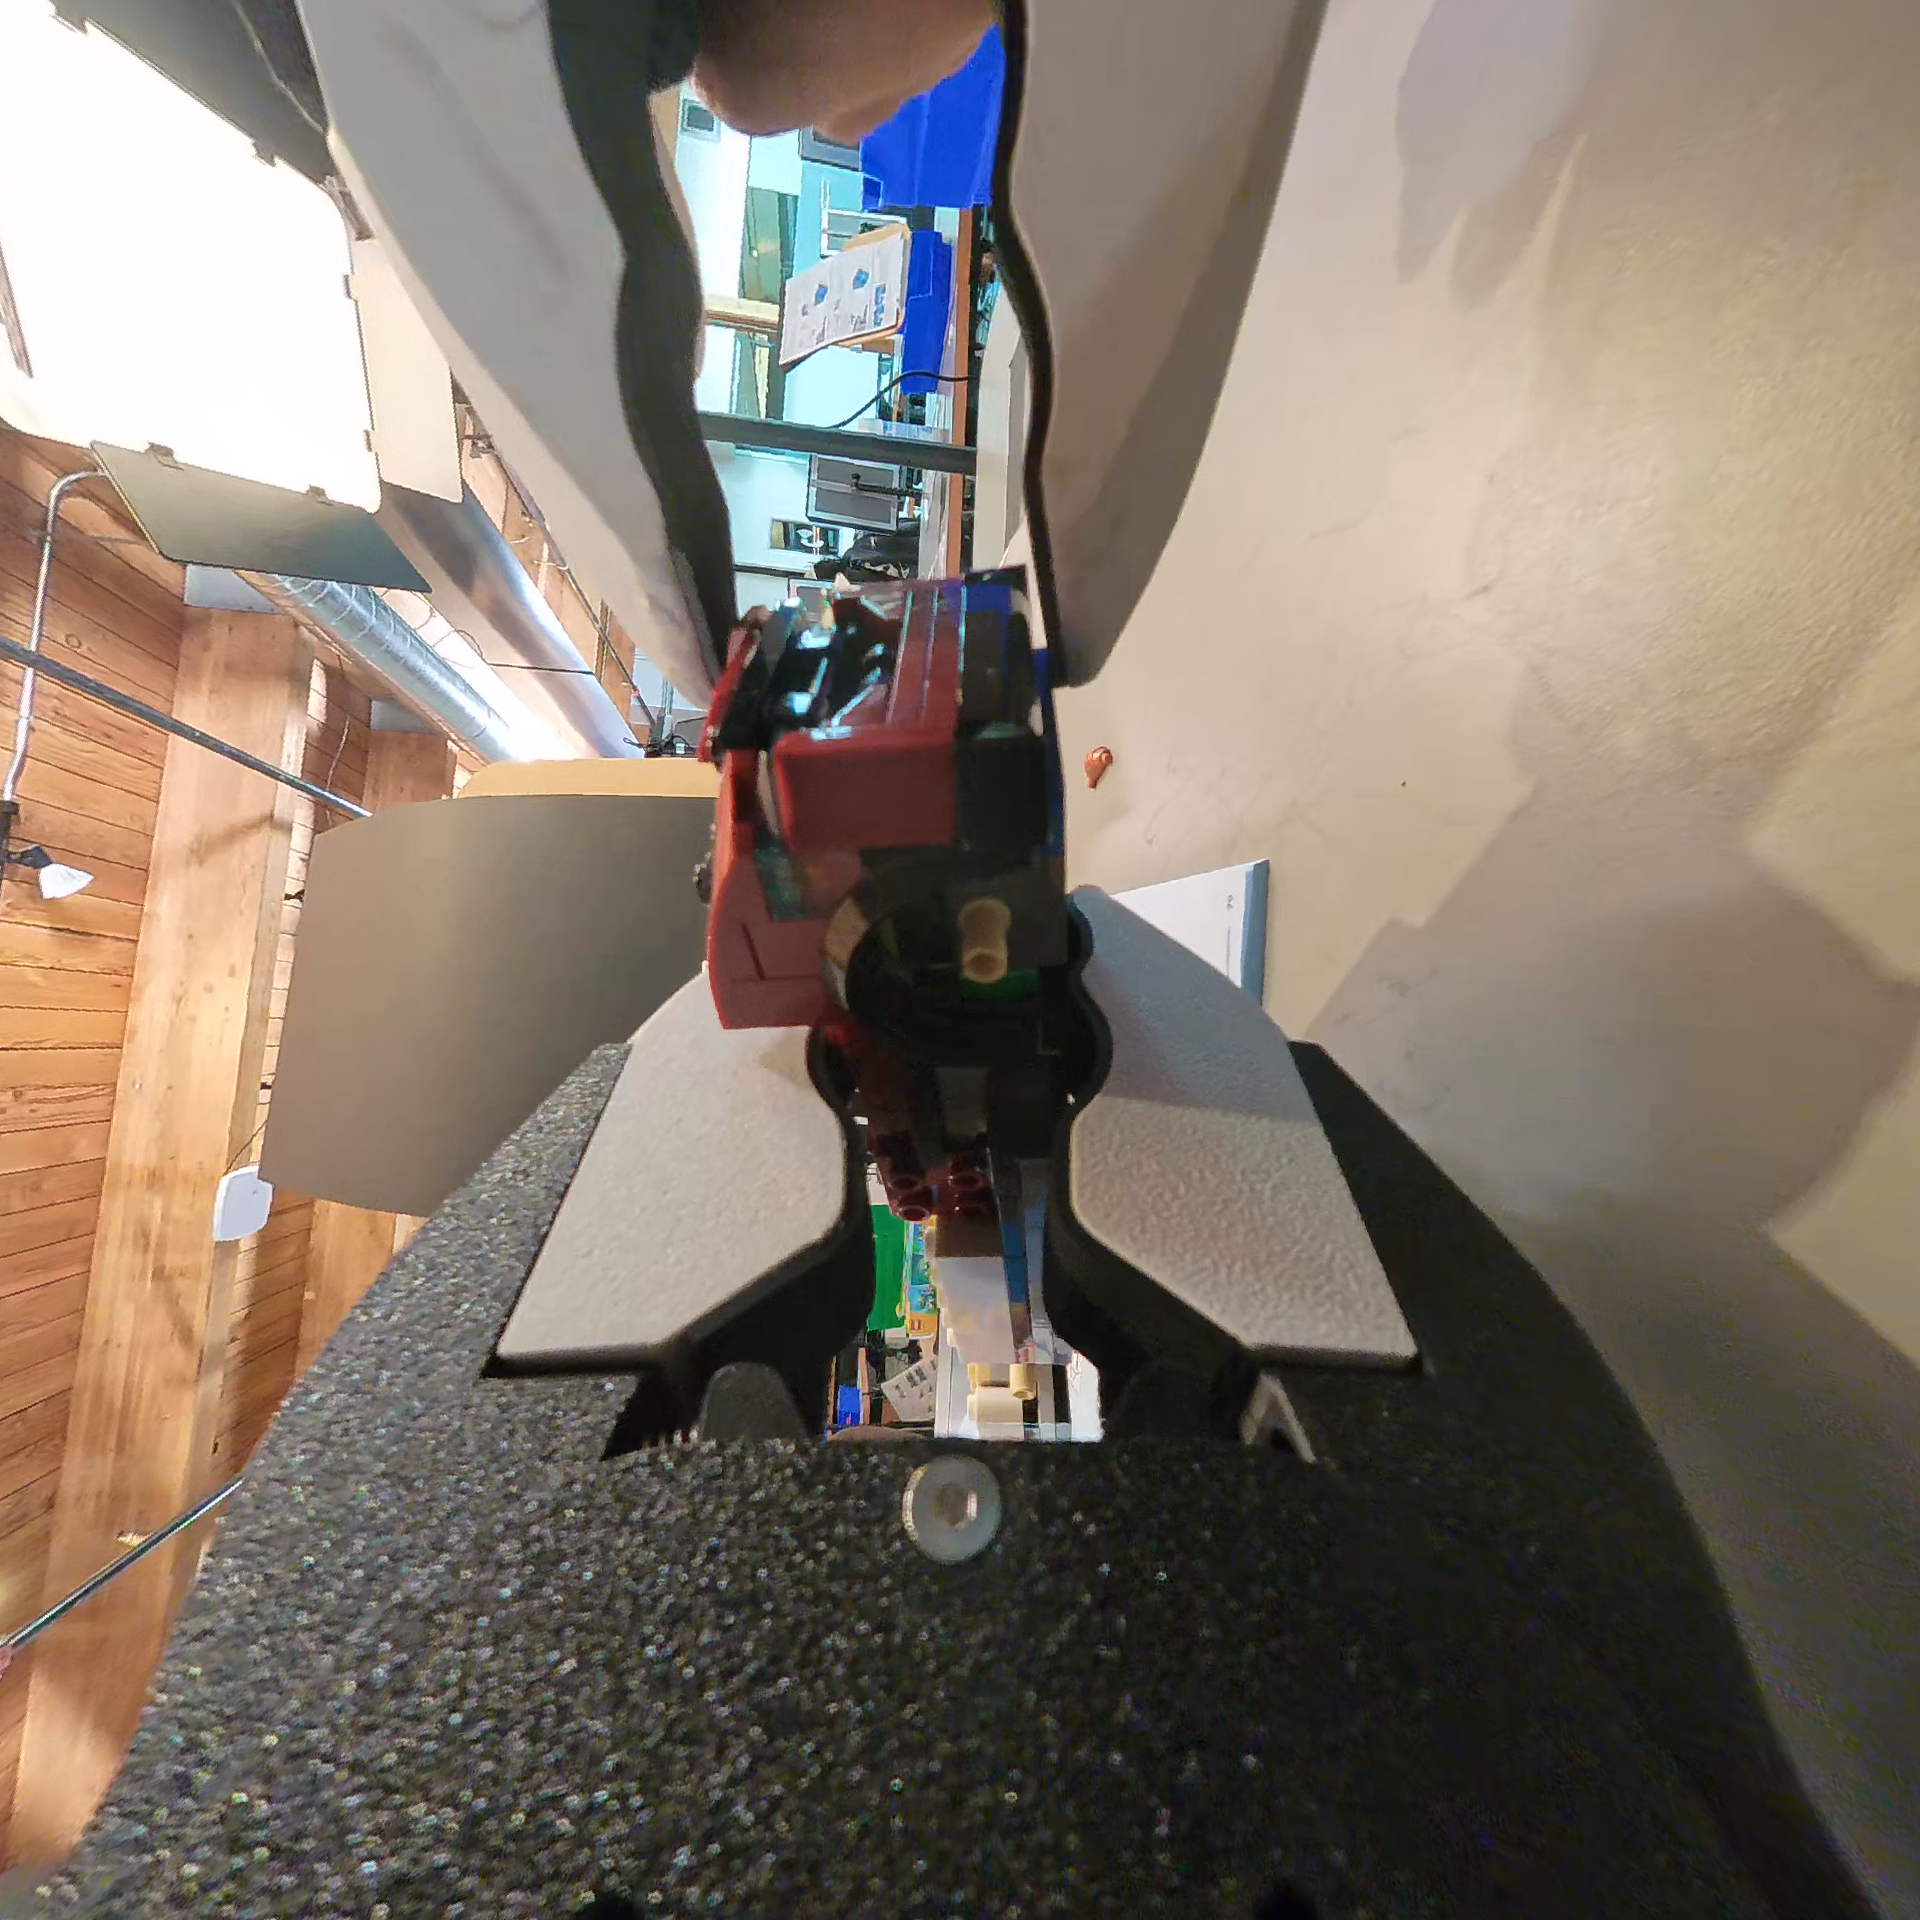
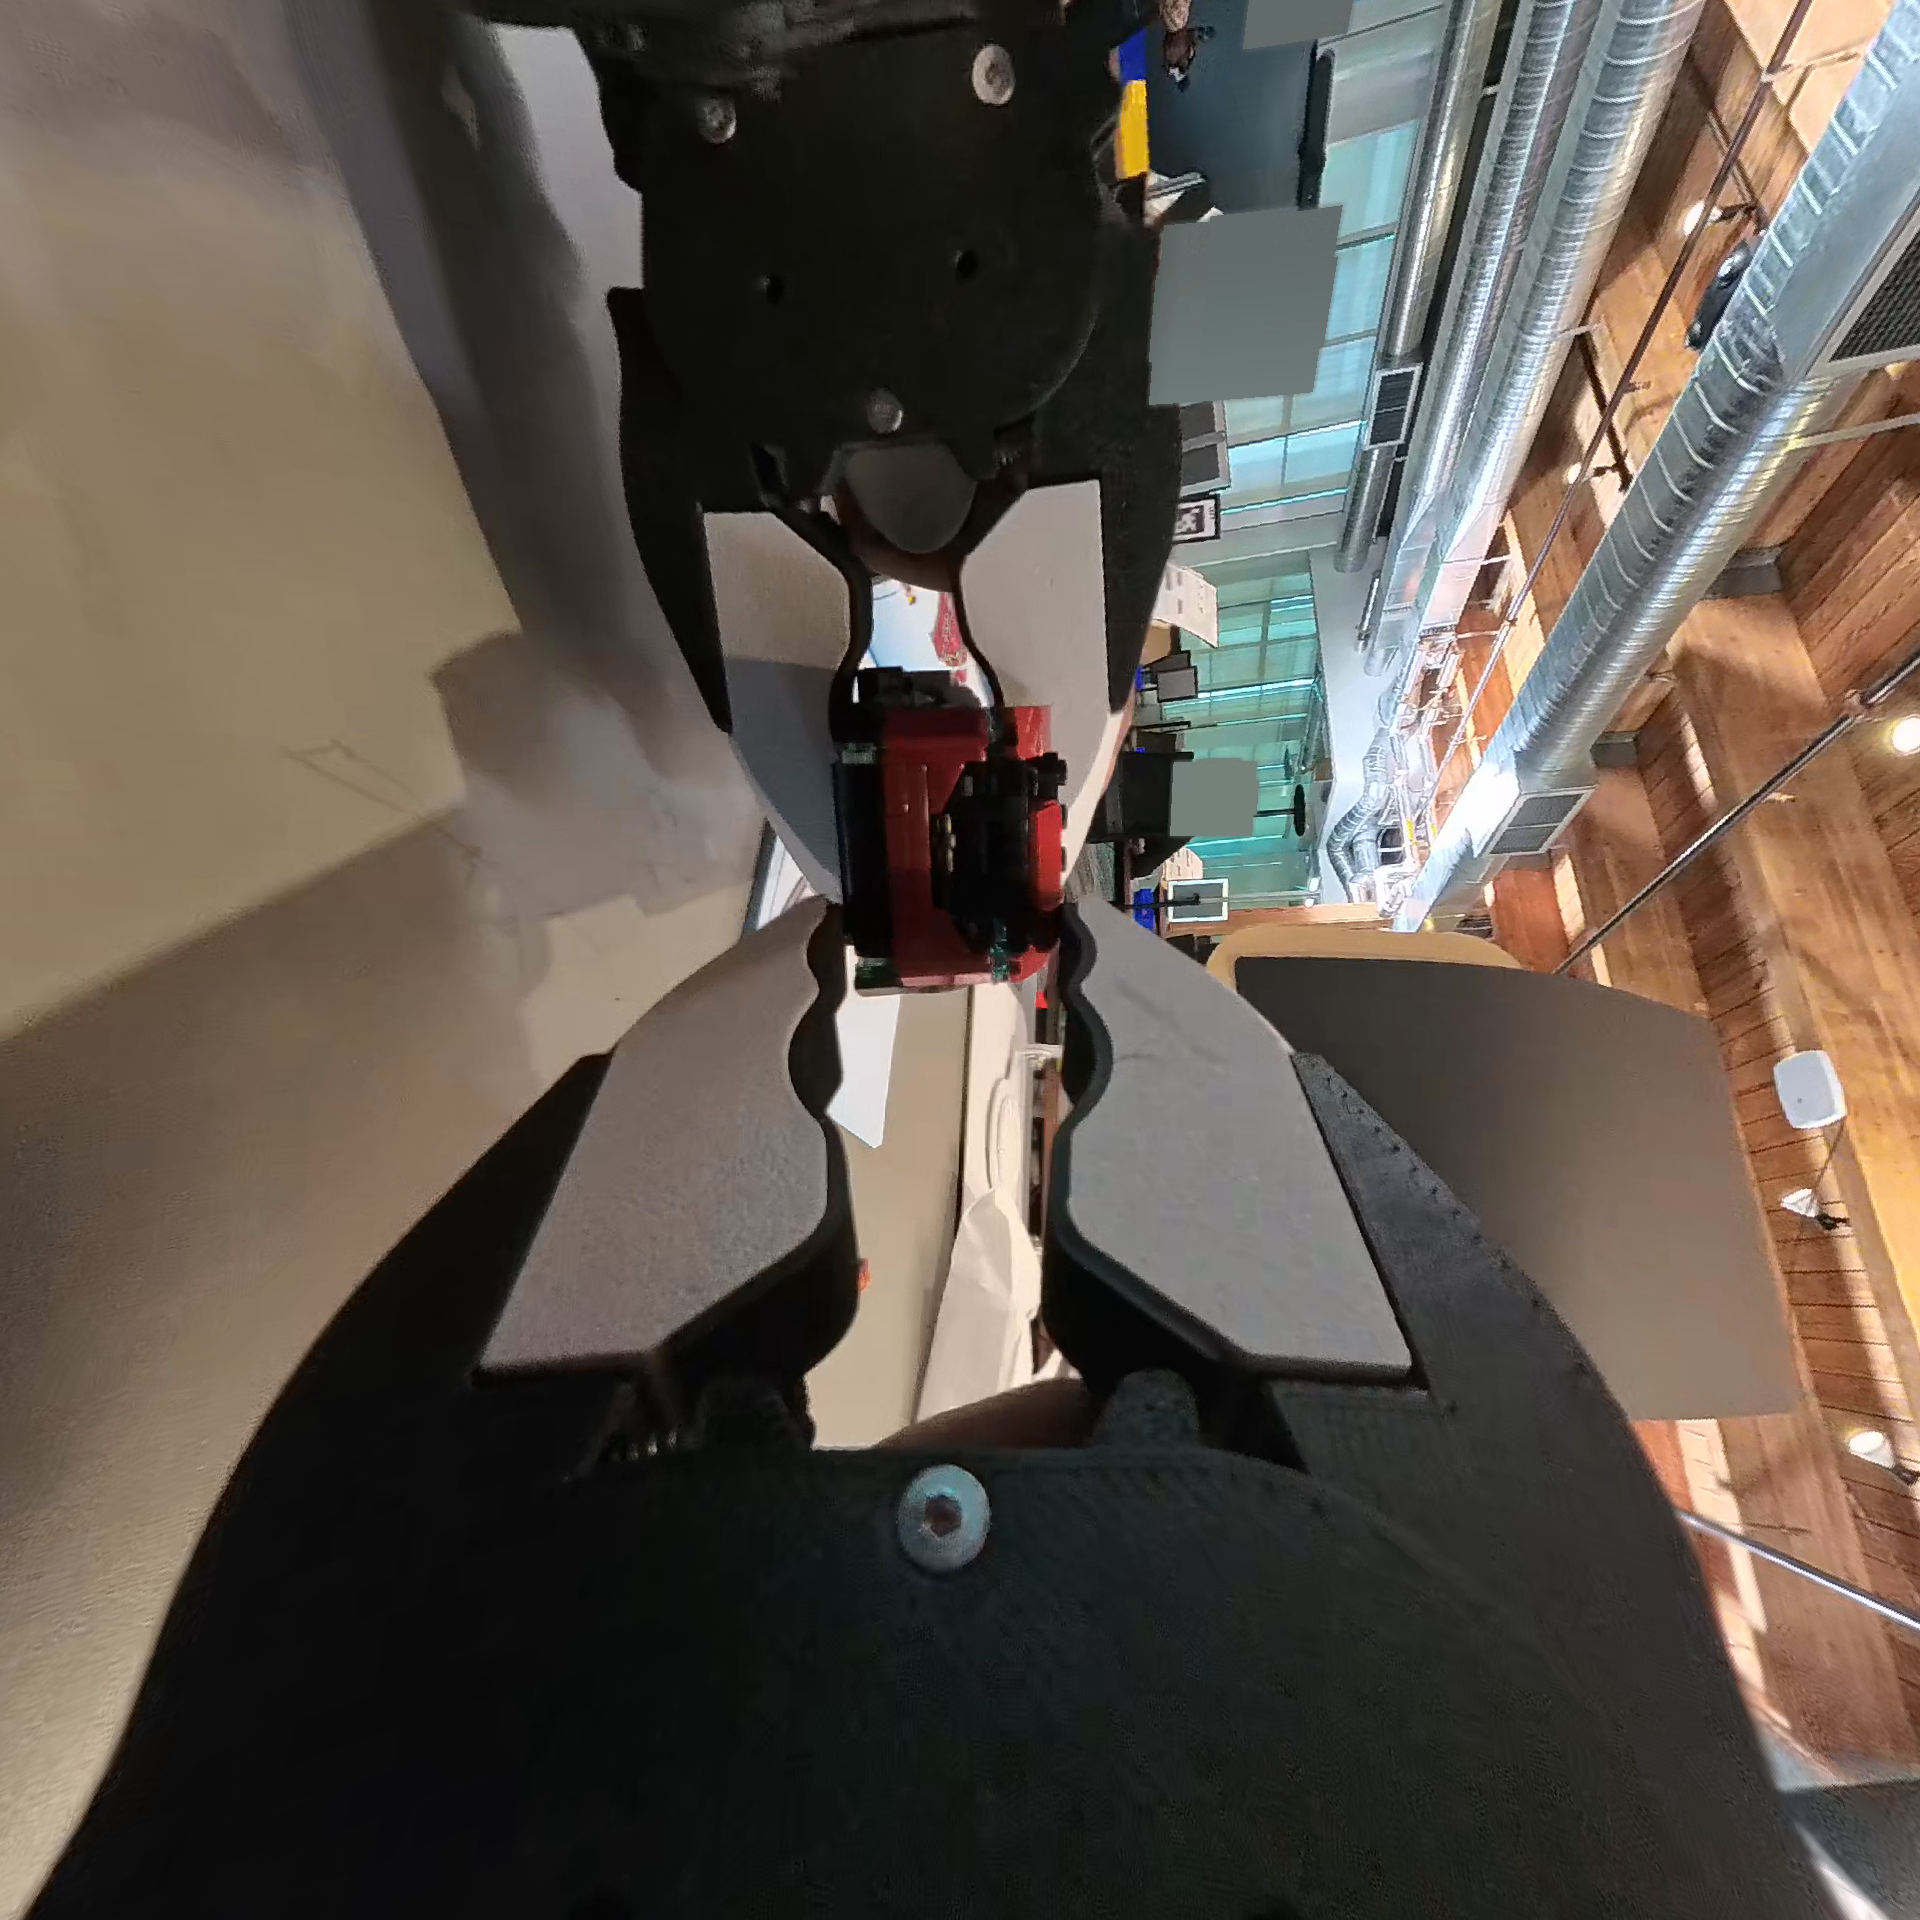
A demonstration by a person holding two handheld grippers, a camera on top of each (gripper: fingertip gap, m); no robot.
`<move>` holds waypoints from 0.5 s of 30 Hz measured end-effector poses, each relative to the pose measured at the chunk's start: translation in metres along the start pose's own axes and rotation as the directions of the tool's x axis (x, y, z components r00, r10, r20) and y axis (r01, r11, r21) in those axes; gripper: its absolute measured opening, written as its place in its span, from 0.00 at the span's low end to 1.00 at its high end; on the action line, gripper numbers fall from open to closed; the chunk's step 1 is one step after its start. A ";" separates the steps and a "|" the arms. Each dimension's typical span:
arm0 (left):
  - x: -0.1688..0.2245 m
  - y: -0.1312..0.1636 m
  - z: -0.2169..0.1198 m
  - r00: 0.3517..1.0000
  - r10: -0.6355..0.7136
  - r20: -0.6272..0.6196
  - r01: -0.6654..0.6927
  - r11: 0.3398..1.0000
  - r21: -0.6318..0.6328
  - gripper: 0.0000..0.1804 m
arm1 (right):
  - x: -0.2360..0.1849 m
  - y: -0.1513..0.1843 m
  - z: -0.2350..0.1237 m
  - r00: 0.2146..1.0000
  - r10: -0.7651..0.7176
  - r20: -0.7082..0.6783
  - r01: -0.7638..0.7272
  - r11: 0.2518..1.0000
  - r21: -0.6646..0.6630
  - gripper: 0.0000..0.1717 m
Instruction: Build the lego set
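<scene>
A dark red and black brick-built vehicle model [image 1: 862,821] is held in the air between my two grippers, which face each other. My left gripper [image 1: 945,1003] is shut on its near end, at a black wheel with a tan peg. My right gripper [image 1: 883,649] comes in from the top of the left wrist view and its black pads press on both sides of the model's far end. In the right wrist view the model [image 2: 914,831] sits between my right gripper's [image 2: 945,951] fingertips, with my left gripper [image 2: 940,790] clamped on it from above.
Both views are turned sideways. A pale table surface [image 1: 1558,623] carries a white sheet [image 1: 1231,914] and a small brown piece [image 1: 1098,766]. A grey chair back [image 2: 1507,1164] stands close by. Wooden walls and metal ducts [image 2: 1621,582] lie beyond.
</scene>
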State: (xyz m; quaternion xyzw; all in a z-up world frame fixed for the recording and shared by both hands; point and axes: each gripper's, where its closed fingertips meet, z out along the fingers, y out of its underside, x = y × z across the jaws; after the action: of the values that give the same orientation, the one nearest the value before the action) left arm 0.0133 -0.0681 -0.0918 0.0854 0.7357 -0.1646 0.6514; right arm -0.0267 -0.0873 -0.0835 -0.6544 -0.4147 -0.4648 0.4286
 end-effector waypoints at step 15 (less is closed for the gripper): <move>0.003 0.001 0.001 1.000 -0.002 -0.016 0.002 1.000 0.003 0.19 | 0.000 0.000 0.002 1.000 -0.016 0.016 0.016 1.000 0.000 0.22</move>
State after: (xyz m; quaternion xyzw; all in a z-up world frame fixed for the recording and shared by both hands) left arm 0.0139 -0.0681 -0.0945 0.0870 0.7408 -0.1659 0.6451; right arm -0.0262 -0.0859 -0.0843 -0.6547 -0.4232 -0.4633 0.4215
